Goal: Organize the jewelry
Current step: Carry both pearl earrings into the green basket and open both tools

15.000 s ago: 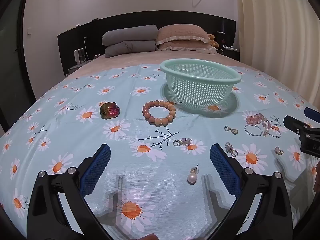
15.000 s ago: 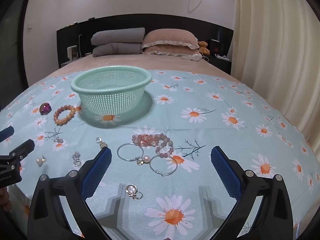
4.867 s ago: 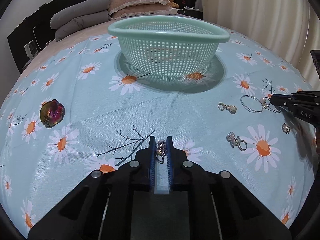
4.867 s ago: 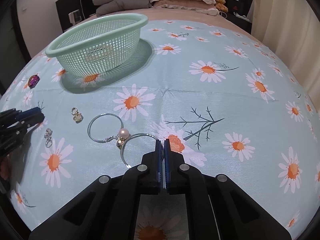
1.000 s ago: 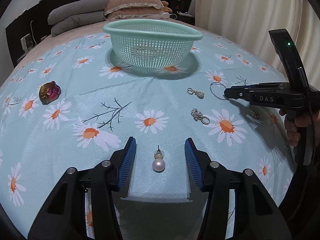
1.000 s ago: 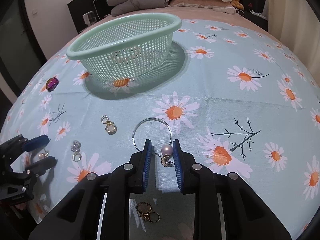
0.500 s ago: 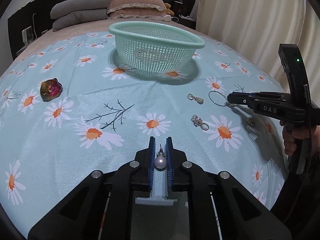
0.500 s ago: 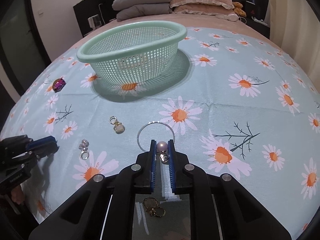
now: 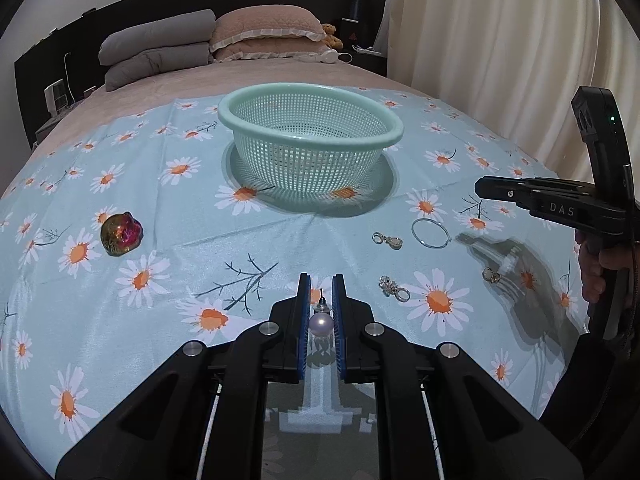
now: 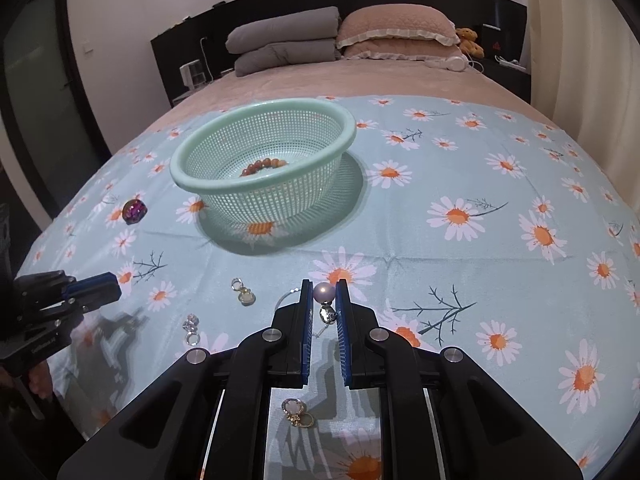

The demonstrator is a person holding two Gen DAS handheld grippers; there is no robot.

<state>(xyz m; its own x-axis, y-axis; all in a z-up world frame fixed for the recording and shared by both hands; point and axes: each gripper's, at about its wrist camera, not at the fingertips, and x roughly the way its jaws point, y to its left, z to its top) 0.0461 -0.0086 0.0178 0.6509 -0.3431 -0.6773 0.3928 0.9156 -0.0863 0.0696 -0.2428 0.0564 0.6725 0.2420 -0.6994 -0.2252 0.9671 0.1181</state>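
Note:
My left gripper is shut on a pearl earring, held above the daisy cloth. My right gripper is shut on another pearl earring; it also shows in the left wrist view, raised over the cloth. The mint basket stands ahead and holds a brown bead bracelet. On the cloth lie a silver hoop, a small clasp charm, a crystal ring and a gold earring.
An iridescent stone lies at the left on the cloth. Pillows and the headboard are at the back. A curtain hangs at the right. The bed edge curves off in front.
Both grippers, shut on their pearl earrings, have lifted off the cloth and moved back a little. The silver hoop stays on the cloth.

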